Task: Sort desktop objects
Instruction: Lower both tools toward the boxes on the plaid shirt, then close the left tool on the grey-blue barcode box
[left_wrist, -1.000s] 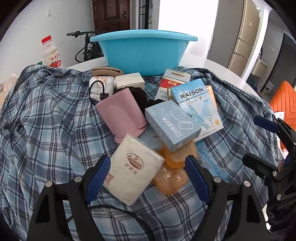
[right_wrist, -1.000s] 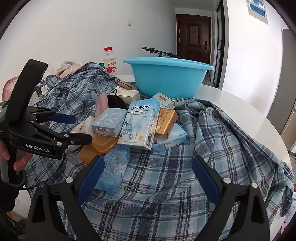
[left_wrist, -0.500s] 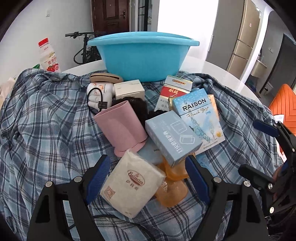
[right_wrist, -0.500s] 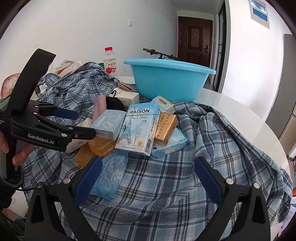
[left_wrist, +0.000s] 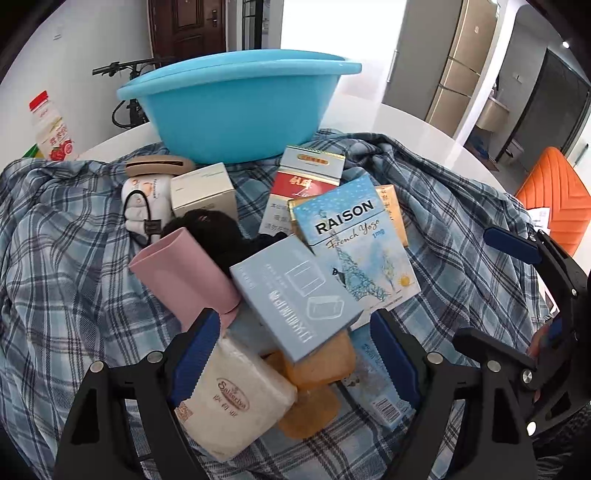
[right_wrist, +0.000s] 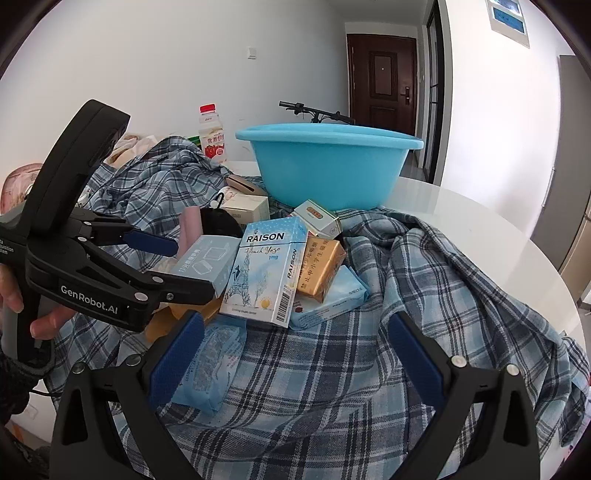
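**Sorting pile: readable labels**

Hovering wide open and empty, my left gripper (left_wrist: 291, 354) straddles one cream "Saikerya" tissue pack (left_wrist: 236, 402). One pale-blue "RAISON French Yogo" carton (left_wrist: 354, 243) lies behind, before one turquoise plastic basin (left_wrist: 236, 110). My right gripper (right_wrist: 295, 358): open, empty.

light: bright daylight, blown-out doorway behind | shadows: soft | focus: sharp | edges: fisheye bend, black corners

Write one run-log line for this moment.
left gripper: open, over tissue pack | right gripper: open, holds nothing | basin: behind pile
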